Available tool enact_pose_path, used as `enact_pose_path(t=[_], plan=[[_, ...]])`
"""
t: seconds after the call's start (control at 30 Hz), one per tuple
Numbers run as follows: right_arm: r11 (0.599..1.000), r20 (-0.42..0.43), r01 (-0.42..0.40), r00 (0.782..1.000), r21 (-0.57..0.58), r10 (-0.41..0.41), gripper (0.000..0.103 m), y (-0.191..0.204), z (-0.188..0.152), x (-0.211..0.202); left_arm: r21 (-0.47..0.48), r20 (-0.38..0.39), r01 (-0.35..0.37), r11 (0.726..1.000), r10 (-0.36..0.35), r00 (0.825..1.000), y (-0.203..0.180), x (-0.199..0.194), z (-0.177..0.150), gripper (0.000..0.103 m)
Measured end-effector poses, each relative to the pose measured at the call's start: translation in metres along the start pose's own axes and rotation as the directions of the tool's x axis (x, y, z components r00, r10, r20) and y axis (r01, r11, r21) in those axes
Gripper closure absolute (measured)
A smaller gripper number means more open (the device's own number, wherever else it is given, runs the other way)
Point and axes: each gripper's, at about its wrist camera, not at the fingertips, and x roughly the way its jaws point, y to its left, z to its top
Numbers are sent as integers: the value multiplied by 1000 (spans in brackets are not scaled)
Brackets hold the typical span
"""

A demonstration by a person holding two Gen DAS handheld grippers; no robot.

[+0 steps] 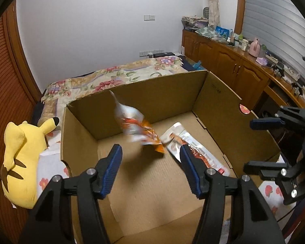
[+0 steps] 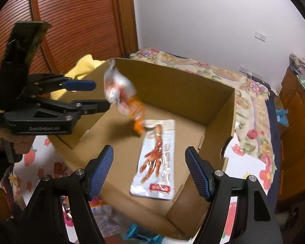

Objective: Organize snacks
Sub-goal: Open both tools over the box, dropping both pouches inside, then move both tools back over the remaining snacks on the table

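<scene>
An open cardboard box (image 1: 162,93) (image 2: 219,109) sits on a bed. A silver and red snack pack (image 1: 195,148) (image 2: 157,162) lies flat on its floor. A silver and orange snack bag (image 1: 136,124) (image 2: 124,97) is blurred in mid-air above the box floor, free of both grippers. My left gripper (image 1: 150,168) (image 2: 97,95) is open and empty over the box's near-left part. My right gripper (image 2: 149,172) (image 1: 252,144) is open and empty above the box's near edge.
A yellow plush toy (image 1: 24,162) lies left of the box. The floral bedspread (image 1: 111,77) stretches behind. Wooden cabinets (image 1: 233,67) with clutter line the right wall. More snack packs (image 2: 103,221) lie on the bed in front of the box.
</scene>
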Motion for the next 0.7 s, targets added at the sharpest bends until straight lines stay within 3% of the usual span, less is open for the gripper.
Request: enact_pose_path(t=[0.33, 0.7], plan=[[1000, 50, 8, 999, 29, -9, 28, 31, -28, -42, 15, 66, 31, 999, -32, 997, -11, -54, -28, 44], [997, 114, 6, 993, 72, -15, 28, 83, -84, -79, 57, 112, 63, 996, -70, 991, -26, -119, -98, 44]])
